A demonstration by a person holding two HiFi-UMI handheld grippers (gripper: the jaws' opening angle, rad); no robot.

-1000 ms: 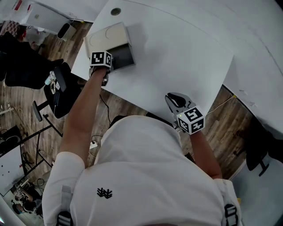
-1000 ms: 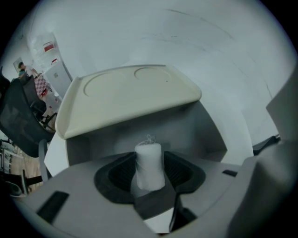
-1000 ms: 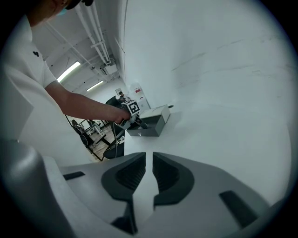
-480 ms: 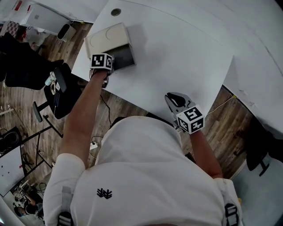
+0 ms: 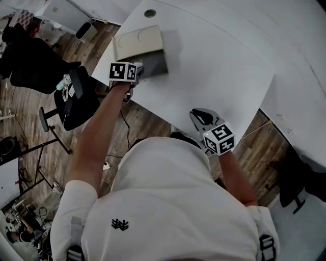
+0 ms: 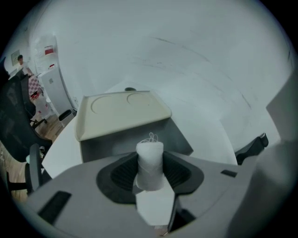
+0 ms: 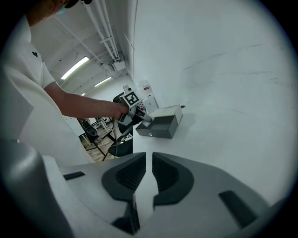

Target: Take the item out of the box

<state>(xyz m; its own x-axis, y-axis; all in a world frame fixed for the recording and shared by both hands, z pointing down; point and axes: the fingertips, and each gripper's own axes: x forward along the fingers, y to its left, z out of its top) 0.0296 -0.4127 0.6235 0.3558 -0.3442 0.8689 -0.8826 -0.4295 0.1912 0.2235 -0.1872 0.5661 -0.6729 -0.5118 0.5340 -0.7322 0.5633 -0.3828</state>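
Observation:
A flat box (image 5: 138, 42) with a cream lid and grey body lies at the far left corner of the white table (image 5: 214, 66); it also shows in the left gripper view (image 6: 121, 109) and the right gripper view (image 7: 163, 123). My left gripper (image 5: 137, 74) is just in front of the box's near side, over the table edge. Its pads press on a small white spool of thread (image 6: 150, 163), held upright between them. My right gripper (image 5: 199, 117) rests at the near table edge, far from the box, its jaws (image 7: 150, 172) nearly together with nothing between them.
A round cable hole (image 5: 149, 13) sits in the table behind the box. Black office chairs (image 5: 76, 99) stand on the wooden floor left of the table. A cable (image 5: 257, 125) hangs off the right edge. A second white table surface lies to the right.
The left gripper has drawn back a little from the box toward the table edge. The head view has shifted slightly. The right gripper has stayed put.

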